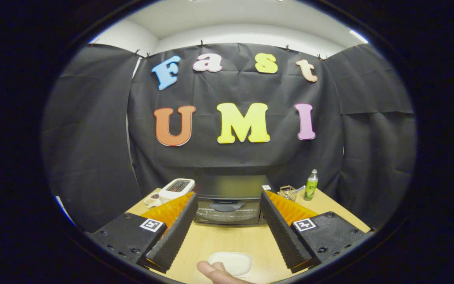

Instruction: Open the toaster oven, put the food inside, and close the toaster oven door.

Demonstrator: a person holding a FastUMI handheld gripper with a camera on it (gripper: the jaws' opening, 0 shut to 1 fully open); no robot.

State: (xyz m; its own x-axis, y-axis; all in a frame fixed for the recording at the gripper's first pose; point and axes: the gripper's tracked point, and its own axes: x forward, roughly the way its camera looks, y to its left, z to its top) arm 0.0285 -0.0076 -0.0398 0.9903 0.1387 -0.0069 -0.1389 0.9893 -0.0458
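Nearest of all, a person's fingertip (211, 270) rests at six o'clock on the bench (231, 240), touching a pale oval dish or food piece (231, 263); which of the two I cannot tell. Just past it the jaws (227, 221) stand wide apart and hold nothing, one finger running toward ten o'clock, the other toward two. Between their tips, at twelve o'clock, sits the toaster oven (229, 201), door shut, its handle (227, 205) across the upper part of the glass front. To open it well, I would bring the jaws straight ahead, level with that handle, hook or pinch it at its middle, then draw down and back along the door's arc. Beyond, at eleven o'clock, lies a white appliance (176, 188) with a small dish (153, 200) beside it; at one o'clock a small glass (287, 192) and a green bottle (311, 186).
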